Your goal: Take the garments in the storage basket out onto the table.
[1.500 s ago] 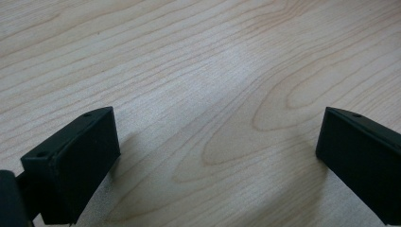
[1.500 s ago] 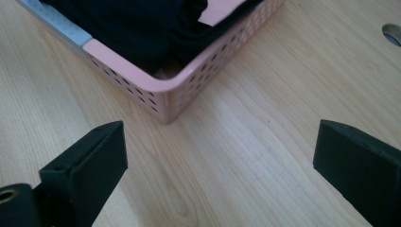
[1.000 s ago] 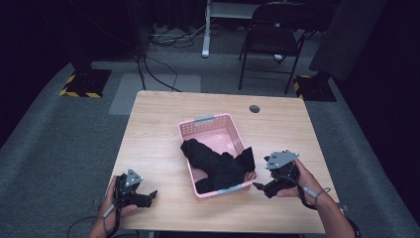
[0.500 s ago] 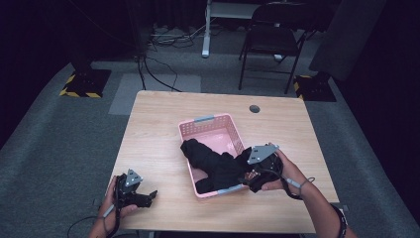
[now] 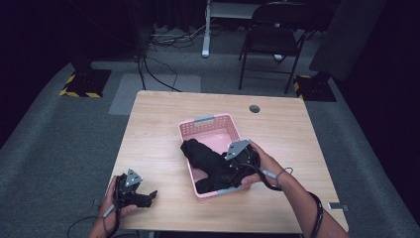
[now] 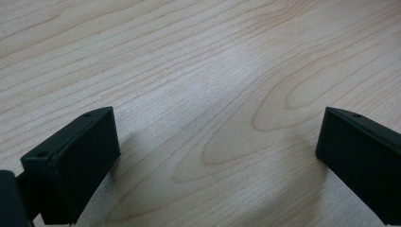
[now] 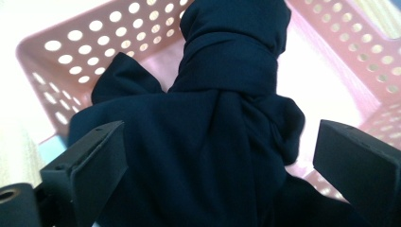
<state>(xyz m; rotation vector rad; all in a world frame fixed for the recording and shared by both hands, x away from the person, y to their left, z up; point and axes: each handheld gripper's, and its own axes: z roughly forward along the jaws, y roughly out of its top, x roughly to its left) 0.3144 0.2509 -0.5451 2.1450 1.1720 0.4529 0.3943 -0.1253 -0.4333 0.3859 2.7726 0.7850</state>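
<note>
The dark cloth [image 5: 212, 166] is heaped in the pink basket [image 5: 208, 124] at the middle of the wooden table [image 5: 153, 129], with one fold draped over the basket's left wall and the bulk bunched toward the near end. In the right gripper view the cloth [image 7: 227, 142] is seen as a knotted, rolled mass lying between the two black jaws, against the perforated wall of the basket [image 7: 71, 61].

The right gripper [image 5: 233, 171] is poised over the near right part of the basket, right at the cloth. Its jaws are spread wide, one on each side of the bundle, and no pad is seen pressing on the fabric — nothing is held. The left gripper [image 5: 143, 197] is parked near the table's front left corner, well apart from the basket; its jaws [image 6: 213, 156] are also wide apart, with bare wood between them.

The step in hand is judged to be the reach for the cloth, the grasp itself not yet made. The next move calls for the right jaws to be lowered a little into the thick part of the bundle and then closed firmly — a pinch on a loose outer fold alone might let the cloth slip or unroll when lifted.
</note>
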